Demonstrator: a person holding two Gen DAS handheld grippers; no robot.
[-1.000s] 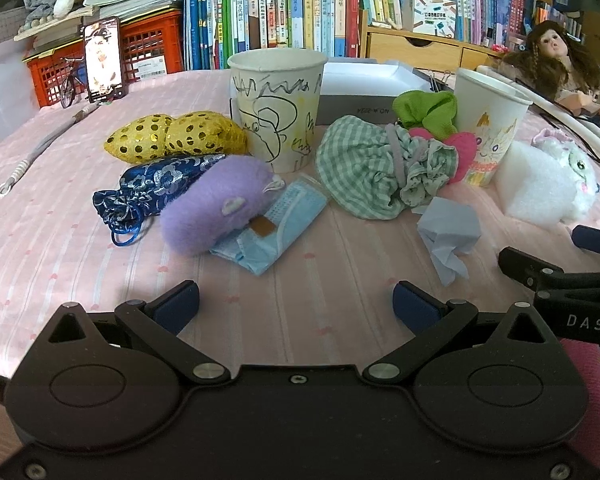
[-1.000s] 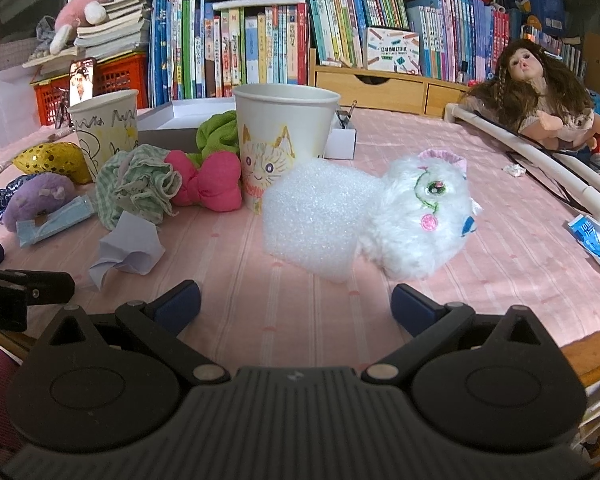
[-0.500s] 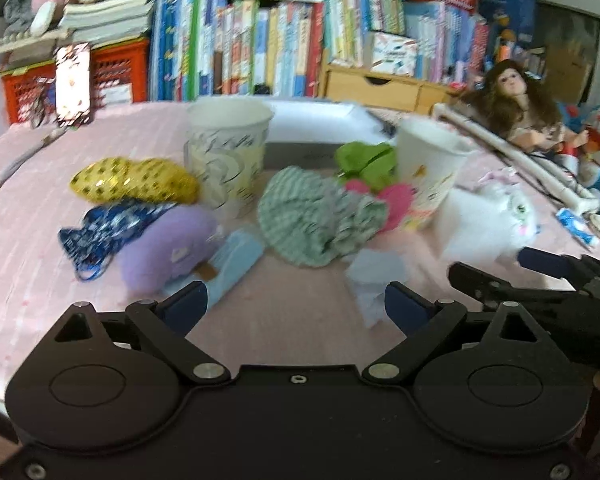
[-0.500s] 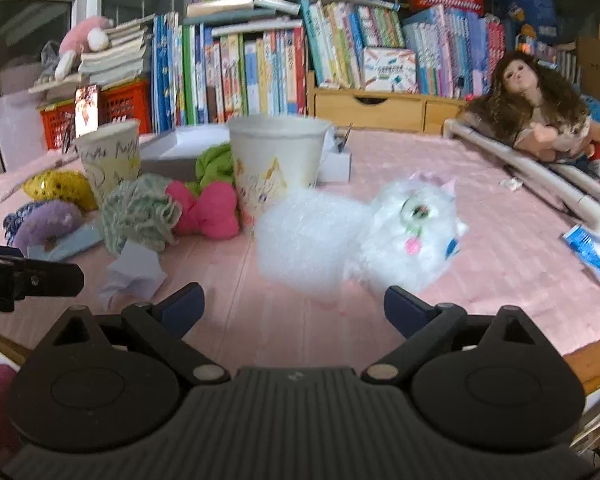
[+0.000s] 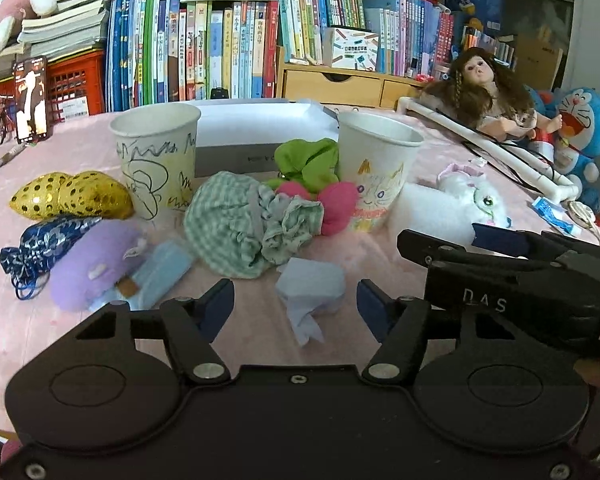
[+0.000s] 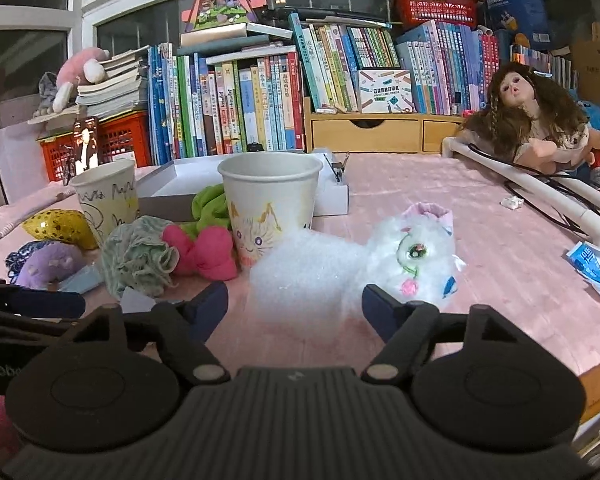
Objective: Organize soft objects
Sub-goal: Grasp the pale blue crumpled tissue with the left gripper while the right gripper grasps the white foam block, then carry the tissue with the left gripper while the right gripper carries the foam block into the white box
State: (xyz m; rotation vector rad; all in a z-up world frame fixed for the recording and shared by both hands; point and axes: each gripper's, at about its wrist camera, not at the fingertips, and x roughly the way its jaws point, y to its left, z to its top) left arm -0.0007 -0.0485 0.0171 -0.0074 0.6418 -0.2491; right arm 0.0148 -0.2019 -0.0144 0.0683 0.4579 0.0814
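Left wrist view puts a crumpled pale blue tissue (image 5: 311,283) on the pink tablecloth (image 5: 252,332) straight ahead of my left gripper (image 5: 296,304), whose jaws stand wide apart and hold nothing; the tissue lies between the two blue pads, just in front of them, so I judge this to be the approach to a first pick, with nothing sorted yet. Just behind it sits a green checked cloth bundle (image 5: 236,228), touching a pink bow-shaped cushion (image 5: 332,204) and a green fabric piece (image 5: 306,160), and to the left lie a purple plush (image 5: 94,262), a light blue packet (image 5: 160,276), a dark blue drawstring pouch (image 5: 40,242) and a gold sequined cushion (image 5: 72,198). Two paper cups stand upright among them, one with black scribbles (image 5: 156,160) and one with a cat face (image 5: 374,176), which I take to be where the soft things go, though I cannot be sure. My right gripper (image 6: 295,306) is likewise spread and empty, facing a white foam-like lump (image 6: 300,276) that touches a white fluffy toy (image 6: 412,256). For the next move I reckon I need to ease the left jaws forward and down around the tissue and close gently, since it looks light and likely to slide or crush
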